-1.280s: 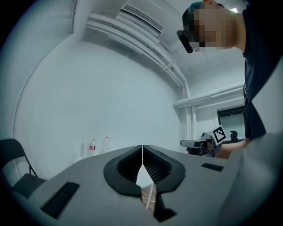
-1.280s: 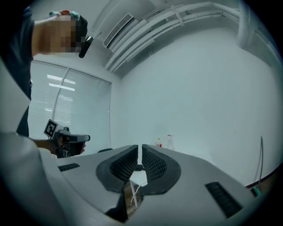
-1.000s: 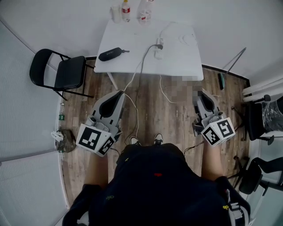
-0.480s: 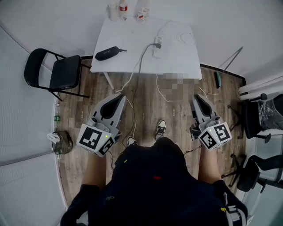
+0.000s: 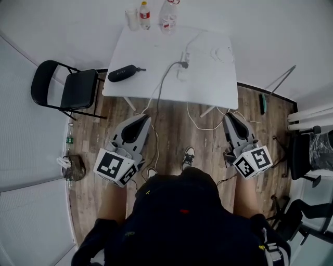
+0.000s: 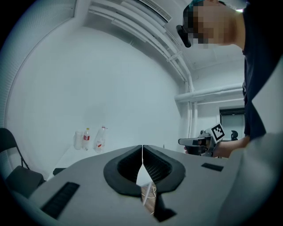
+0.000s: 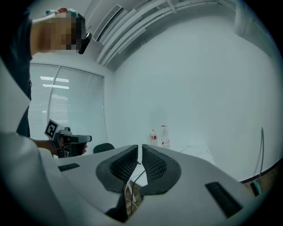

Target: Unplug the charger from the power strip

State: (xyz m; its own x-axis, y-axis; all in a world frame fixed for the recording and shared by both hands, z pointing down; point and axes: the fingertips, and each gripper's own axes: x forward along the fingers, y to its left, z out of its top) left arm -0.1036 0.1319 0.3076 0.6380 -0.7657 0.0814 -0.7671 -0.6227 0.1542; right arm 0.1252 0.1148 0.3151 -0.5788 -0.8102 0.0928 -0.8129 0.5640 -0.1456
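1. I'm looking at a white worktop against a plain white wall, with a wood-plank floor below it.
2. The power strip lies near the middle of the worktop. The charger is plugged into it, and its grey cable runs off the near edge down to the floor.
3. Also on the worktop are a black case at the left, two bottles and a cup at the far edge, and a loose white cord at the right.
4. A black folding chair stands left of the worktop, and a small bag lies on the floor nearer me. Office chairs crowd the right edge of the room.
5. The left gripper and the right gripper are both held level over the floor, well apart from the worktop and from each other, and both point toward it.
6. Only the gripper views show the fingers. The left fingers are clenched tip to tip with nothing between them. The right fingers are closed too, with a hairline gap and nothing held.
7. The left gripper view adds ceiling pipes and a wall-mounted air unit, which the head view misses.
8. The right gripper view alone shows window blinds on the left-hand wall.
9. Each gripper view shows the other gripper out to its side. Only the head view shows the charger's seat in the strip.
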